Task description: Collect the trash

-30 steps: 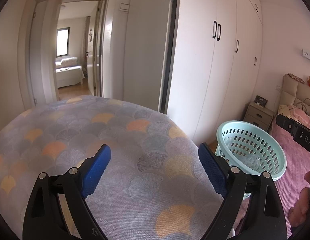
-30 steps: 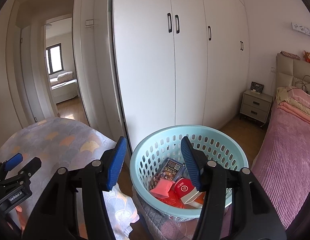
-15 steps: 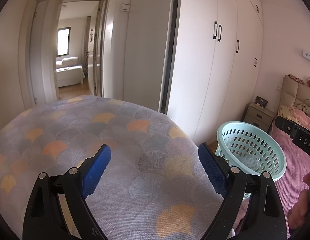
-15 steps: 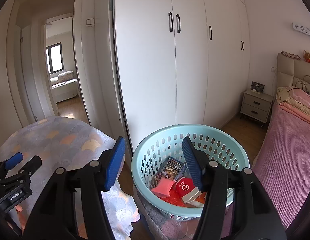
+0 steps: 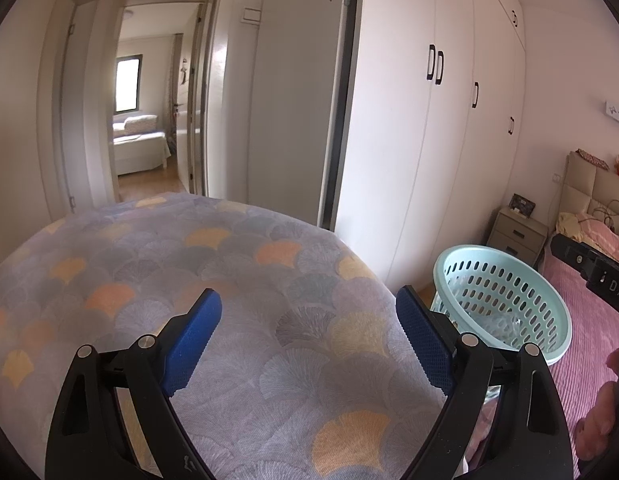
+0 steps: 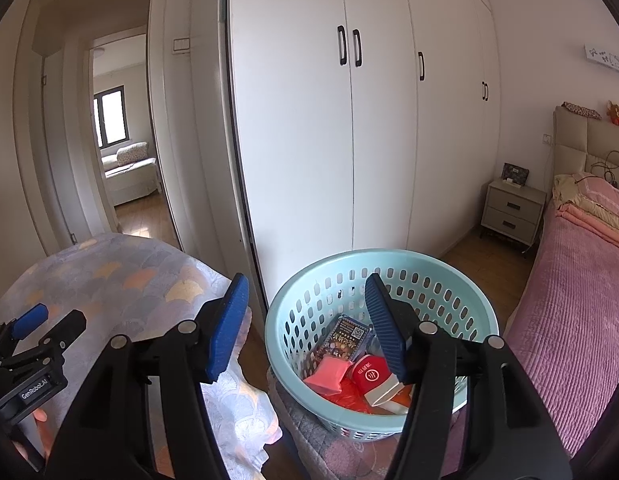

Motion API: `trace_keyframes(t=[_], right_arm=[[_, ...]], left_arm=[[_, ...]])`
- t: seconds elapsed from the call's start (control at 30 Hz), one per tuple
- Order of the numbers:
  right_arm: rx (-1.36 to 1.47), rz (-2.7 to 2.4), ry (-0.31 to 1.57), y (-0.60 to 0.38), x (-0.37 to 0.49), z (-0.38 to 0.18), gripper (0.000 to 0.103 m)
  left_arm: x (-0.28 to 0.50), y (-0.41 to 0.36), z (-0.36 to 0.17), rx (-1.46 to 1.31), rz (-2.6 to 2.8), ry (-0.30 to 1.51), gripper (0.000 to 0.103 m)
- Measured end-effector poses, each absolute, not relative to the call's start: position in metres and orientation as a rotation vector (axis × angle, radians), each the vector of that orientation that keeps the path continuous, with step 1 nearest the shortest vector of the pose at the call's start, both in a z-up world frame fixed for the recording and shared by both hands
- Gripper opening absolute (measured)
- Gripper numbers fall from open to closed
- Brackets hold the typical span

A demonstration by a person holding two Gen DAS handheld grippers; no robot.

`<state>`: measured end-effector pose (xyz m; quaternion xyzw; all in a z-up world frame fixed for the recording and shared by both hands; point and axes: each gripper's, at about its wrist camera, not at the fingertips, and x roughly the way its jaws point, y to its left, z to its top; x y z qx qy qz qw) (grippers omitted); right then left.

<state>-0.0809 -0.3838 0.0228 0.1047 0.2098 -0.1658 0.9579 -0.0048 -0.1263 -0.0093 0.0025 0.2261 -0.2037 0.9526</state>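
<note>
Looking down my right gripper (image 6: 307, 320), I see its blue jaws standing apart with nothing between them, and the right-hand jaw cuts across the pale blue basket (image 6: 305, 300) so that part of its contents is hidden from me. What I can make out inside is the trash: a dark printed packet (image 6: 345, 338), a pink wrapper (image 6: 329, 370), a red and white carton (image 6: 373, 378) and some crumpled red plastic (image 6: 347, 394) underneath; the print on them is too small for me to read. The basket sits below and just beyond the jaw tips, beside a pink bed (image 6: 569, 340) whose far edge runs out of frame. The basket's base rests on something grey and quilted that I cannot identify. From my left gripper (image 5: 309, 338), the jaws are spread wide and empty over a table covered in a fan-patterned cloth (image 5: 229, 280), and the cloth near me is bare. In that view the basket (image 5: 549, 300) lies off to the right, past the table edge and well clear of the jaws; its inside is blurred and I can only tell something clear and crumpled is there. A hand (image 5: 601, 412) shows at the right border, mostly cut off. The white wardrobe (image 6: 349, 140) stands behind the basket.
</note>
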Motion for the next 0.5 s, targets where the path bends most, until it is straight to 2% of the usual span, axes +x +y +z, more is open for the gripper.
trace_keyframes(t=[0.5], right_arm=[[0.211,-0.313,0.412,-0.376,-0.082,0.029,0.057]], left_arm=[[-0.022,-0.118,0.018,-0.032,-0.389,0.433,0.087]])
